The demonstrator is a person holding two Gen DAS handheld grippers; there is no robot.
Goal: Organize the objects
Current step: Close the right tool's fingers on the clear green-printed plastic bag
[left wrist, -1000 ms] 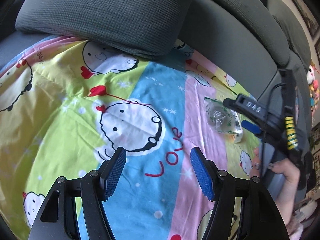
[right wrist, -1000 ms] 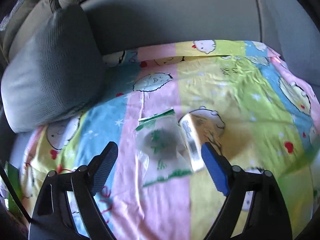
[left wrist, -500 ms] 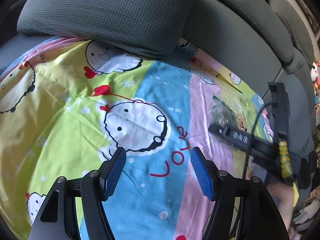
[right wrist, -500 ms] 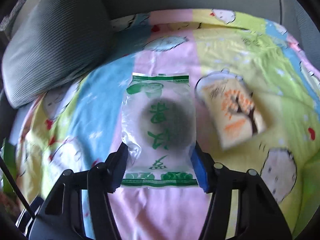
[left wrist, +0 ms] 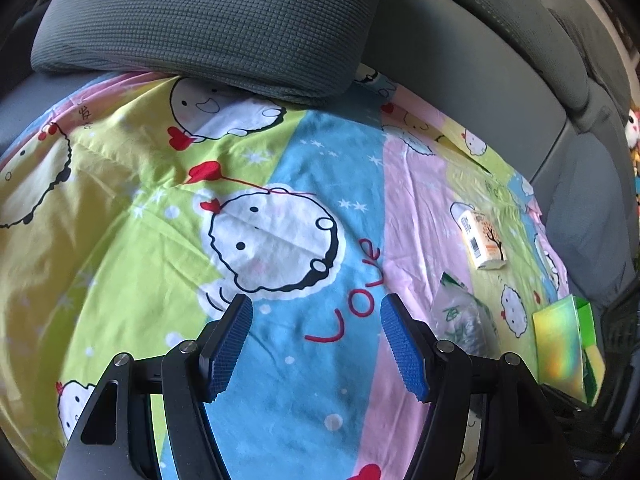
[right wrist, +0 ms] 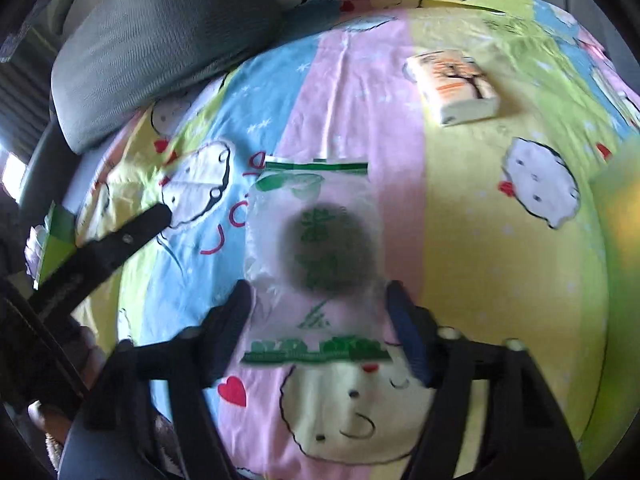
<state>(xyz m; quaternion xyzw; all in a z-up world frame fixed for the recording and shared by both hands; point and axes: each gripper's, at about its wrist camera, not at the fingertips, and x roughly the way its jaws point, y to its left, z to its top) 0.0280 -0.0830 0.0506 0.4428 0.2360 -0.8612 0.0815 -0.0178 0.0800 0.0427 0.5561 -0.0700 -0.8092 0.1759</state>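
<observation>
Spread over a grey sofa seat (left wrist: 460, 92) is a cartoon-print sheet (left wrist: 132, 240) in yellow, blue and pink stripes, with a grey cushion (left wrist: 208, 20) lying on its far edge against the backrest. On the pink stripe lies a clear plastic bag (right wrist: 316, 248) printed with green bands and green characters, a dark round shape showing through its middle. The right gripper (right wrist: 320, 320) hangs tilted down over the near half of this bag; its jaws have just been opening again, and the 2 pads stand apart at the bag's side edges, the bag between them, with no clear press on it, though the blur leaves contact at the edges hard to judge. Farther away on the yellow stripe, well apart from the bag, a small tissue pack (right wrist: 454, 86) with an orange tree print lies flat. The left gripper (left wrist: 316, 344) is released, holding nothing, its blue pads parted above the blue stripe near the red word "Love". In the left wrist view a shiny green-and-yellow box (left wrist: 564, 344) stands at the sheet's right edge, just beside the bag.
</observation>
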